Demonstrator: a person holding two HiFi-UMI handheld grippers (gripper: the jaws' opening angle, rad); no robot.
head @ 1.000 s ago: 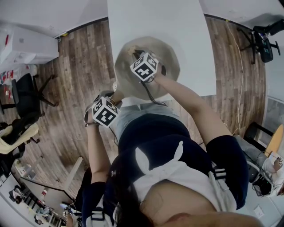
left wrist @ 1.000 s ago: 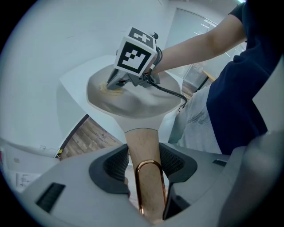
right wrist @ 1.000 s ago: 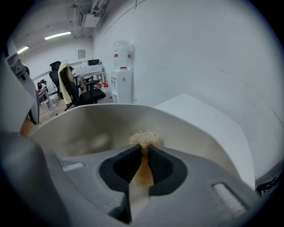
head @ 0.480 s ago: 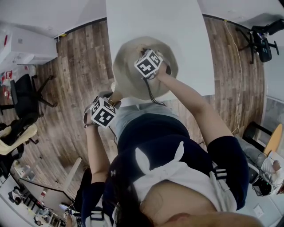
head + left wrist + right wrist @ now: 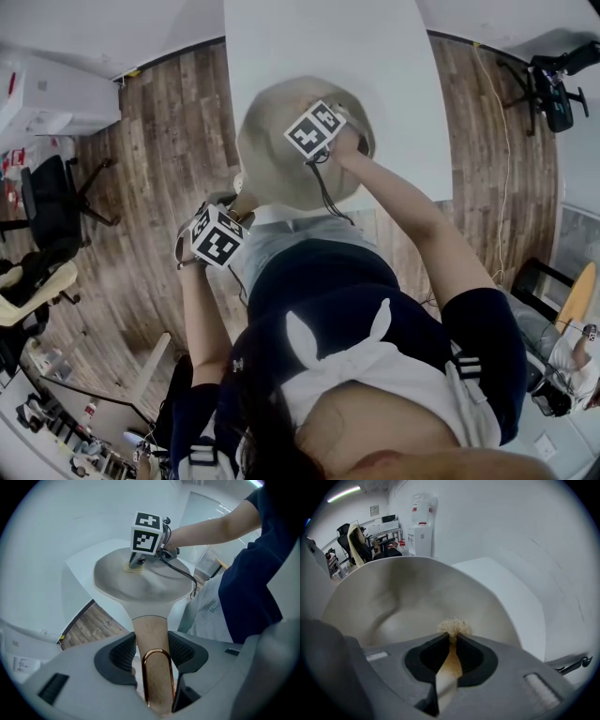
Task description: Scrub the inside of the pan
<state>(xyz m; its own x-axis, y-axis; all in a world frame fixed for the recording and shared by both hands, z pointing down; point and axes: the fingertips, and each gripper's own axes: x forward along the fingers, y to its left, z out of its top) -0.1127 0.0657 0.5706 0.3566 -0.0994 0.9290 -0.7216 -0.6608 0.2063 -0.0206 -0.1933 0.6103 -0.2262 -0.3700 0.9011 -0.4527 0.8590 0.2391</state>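
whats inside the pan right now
The right gripper holding a tan scrub pad; otherwise the pan looks bare. The surface under the pad is hidden.

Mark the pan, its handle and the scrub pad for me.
pan [image 5: 408,602]: right gripper view, on its inner wall.
pan handle [image 5: 151,633]: left gripper view, on the stretch clamped between the jaws.
scrub pad [image 5: 453,626]: right gripper view, on the fuzzy tip sticking out past the jaws.

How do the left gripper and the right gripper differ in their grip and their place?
The left gripper clamps the pan handle; the right gripper pinches a tan scrub pad. Left jaws stand wide, right jaws nearly together. The left is outside the pan, the right inside it. Both grip something.
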